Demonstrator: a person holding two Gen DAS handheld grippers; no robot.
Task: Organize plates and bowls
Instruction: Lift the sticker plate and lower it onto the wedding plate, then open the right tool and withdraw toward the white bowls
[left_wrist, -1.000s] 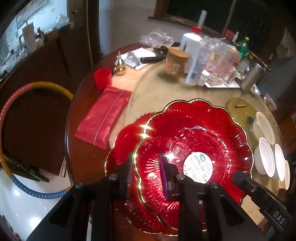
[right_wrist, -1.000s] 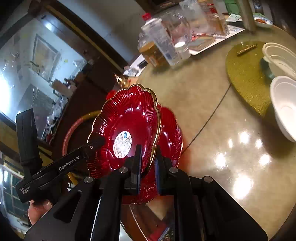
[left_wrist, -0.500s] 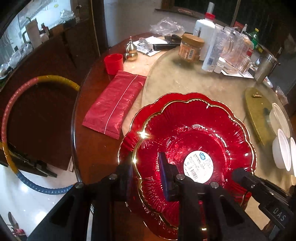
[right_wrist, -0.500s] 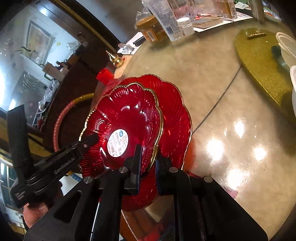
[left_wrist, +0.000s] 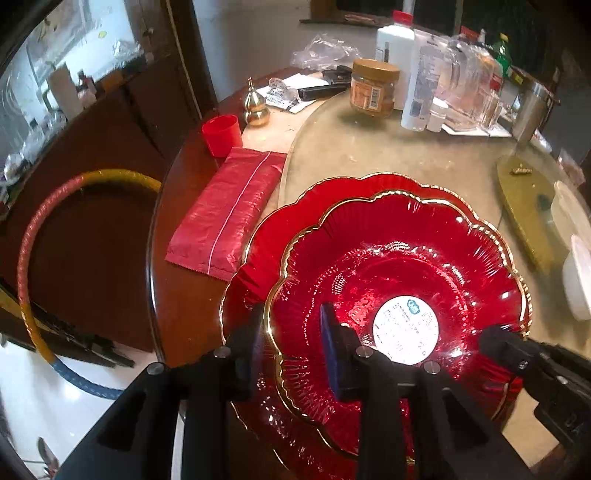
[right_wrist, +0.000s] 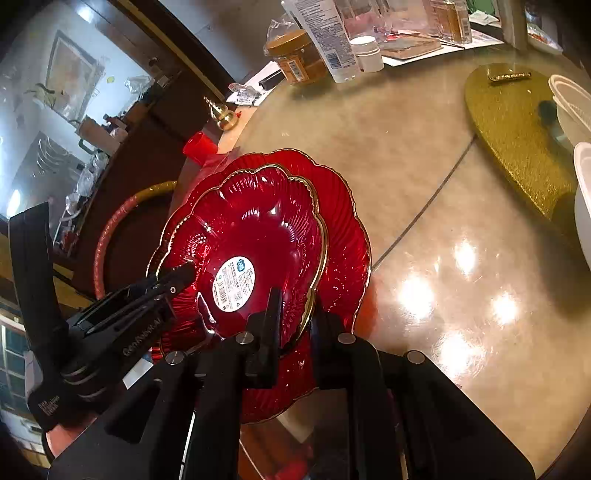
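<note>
- While both grippers pinch it, one small red plate (left_wrist: 391, 266) sits over one larger red plate (left_wrist: 258, 254).
- Left gripper (left_wrist: 291, 343) clamps its near rim; right gripper (right_wrist: 293, 317) clamps the opposite rim.
- Farther: two white bowls (right_wrist: 583, 206), one gold mat (right_wrist: 517, 140), one red cup (left_wrist: 221, 134).

We see open marbled tabletop (right_wrist: 424, 192) right of the stacked scalloped red glass plates (right_wrist: 343, 236), a wide lane for a gripper. Beyond it, the gold glitter placemat (right_wrist: 513, 136) and white plastic bowls (right_wrist: 580, 206) block the right edge. At the back, the peanut-butter jar (left_wrist: 373, 88) and white bottle (left_wrist: 419, 77) crowd together. Left, a red foil packet (left_wrist: 229, 212) lies just beside the plates, with a red plastic cup (left_wrist: 221, 133) behind it.
</note>
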